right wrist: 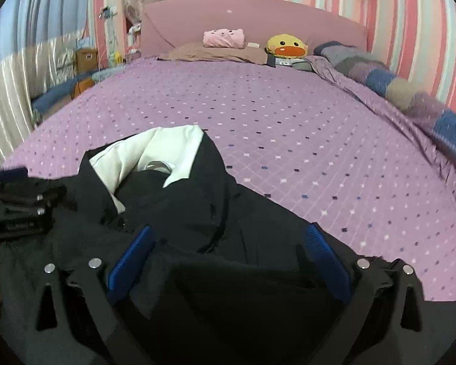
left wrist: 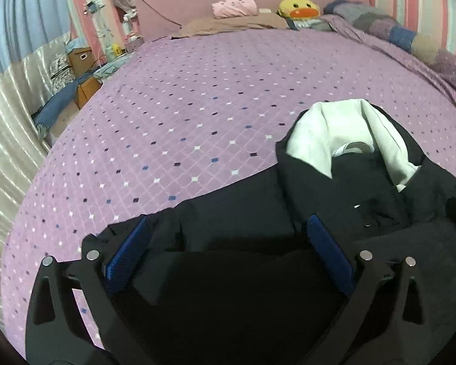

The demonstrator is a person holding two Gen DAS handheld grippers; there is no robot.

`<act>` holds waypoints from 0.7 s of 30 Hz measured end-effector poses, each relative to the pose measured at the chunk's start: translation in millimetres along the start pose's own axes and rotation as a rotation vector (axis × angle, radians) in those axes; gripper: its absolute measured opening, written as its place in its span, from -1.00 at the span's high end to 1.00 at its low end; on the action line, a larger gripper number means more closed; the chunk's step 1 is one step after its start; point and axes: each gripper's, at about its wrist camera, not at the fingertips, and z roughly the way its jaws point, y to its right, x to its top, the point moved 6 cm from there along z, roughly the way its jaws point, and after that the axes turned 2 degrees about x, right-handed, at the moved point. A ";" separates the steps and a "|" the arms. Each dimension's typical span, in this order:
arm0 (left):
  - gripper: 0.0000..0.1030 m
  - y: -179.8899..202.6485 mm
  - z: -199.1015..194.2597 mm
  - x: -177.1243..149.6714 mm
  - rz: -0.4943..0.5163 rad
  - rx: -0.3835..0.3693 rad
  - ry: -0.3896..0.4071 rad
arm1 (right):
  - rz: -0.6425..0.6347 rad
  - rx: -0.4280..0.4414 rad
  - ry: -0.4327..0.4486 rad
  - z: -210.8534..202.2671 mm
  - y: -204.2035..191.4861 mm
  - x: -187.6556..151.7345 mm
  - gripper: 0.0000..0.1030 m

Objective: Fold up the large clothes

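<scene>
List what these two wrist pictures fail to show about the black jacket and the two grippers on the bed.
- Black jacket: left wrist view, its near part is cut off by the bottom edge and covered by the left gripper.
- Jacket sleeves: right wrist view, lost in dark bunched folds under the right gripper.
- White lining: its label is too small to read.
- Left gripper in right wrist view: cut off at the left edge, blurred.

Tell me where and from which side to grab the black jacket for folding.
Grip the black jacket at its near dark hem, one gripper per side, coming in low from the near bed edge. The white-lined hood lies bunched at the far end, and both grippers already straddle the near cloth, open.
</scene>
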 end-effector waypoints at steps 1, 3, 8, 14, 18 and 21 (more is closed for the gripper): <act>-0.94 -0.3 0.4 -0.9 -0.003 0.005 0.017 | -0.006 0.001 0.002 1.8 0.8 -1.8 -0.95; -0.94 -2.0 -0.4 -2.2 -0.003 0.010 0.046 | 0.004 0.035 0.010 5.1 5.4 -4.7 -0.96; -0.94 -15.3 -7.4 -15.1 -0.027 0.003 0.092 | 0.046 0.103 0.012 15.5 13.8 -10.6 -0.96; -0.94 -21.4 -7.2 -25.6 -0.056 -0.015 0.130 | 0.106 0.214 0.004 29.0 18.5 -18.4 -0.96; -0.94 -24.0 -4.5 -27.4 -0.064 -0.014 0.128 | 0.126 0.246 -0.011 39.0 19.5 -20.8 -0.97; -0.94 -21.2 -1.7 -26.6 -0.050 0.011 0.107 | 0.135 0.263 -0.024 43.3 20.5 -21.6 -0.97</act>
